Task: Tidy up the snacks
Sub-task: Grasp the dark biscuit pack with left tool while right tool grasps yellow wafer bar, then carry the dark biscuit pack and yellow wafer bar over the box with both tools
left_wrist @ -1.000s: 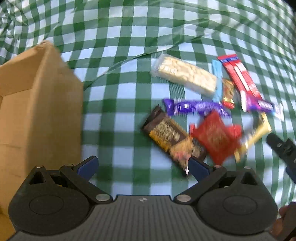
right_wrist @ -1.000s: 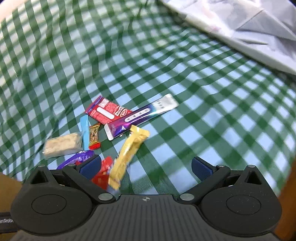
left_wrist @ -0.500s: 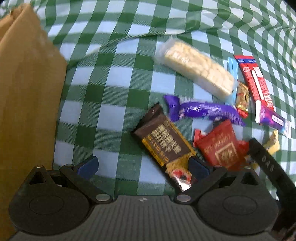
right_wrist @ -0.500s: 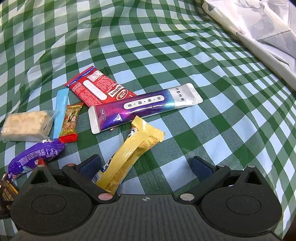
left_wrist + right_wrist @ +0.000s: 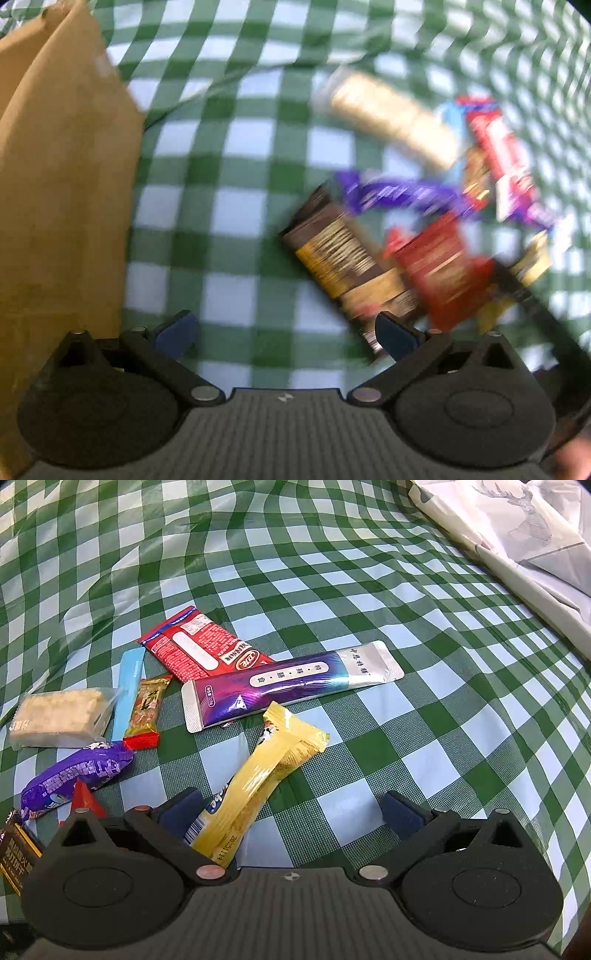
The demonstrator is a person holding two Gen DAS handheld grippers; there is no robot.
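Several snack packets lie in a loose pile on the green checked cloth. My right gripper is open low over a yellow bar, which lies between its fingers nearer the left one. A purple and silver packet, a red packet and a clear rice bar lie beyond. My left gripper is open and empty. A brown and gold bar and a red square packet lie just ahead to its right. The left view is blurred.
A brown paper bag stands at the left of the left wrist view. A pale printed cloth lies at the far right. A purple wrapper and a small gold and red sweet sit at the left.
My right gripper has come down and forward over the yellow bar, which now lies between its fingers. My left gripper has shifted and is moving, with the paper bag back at its left.
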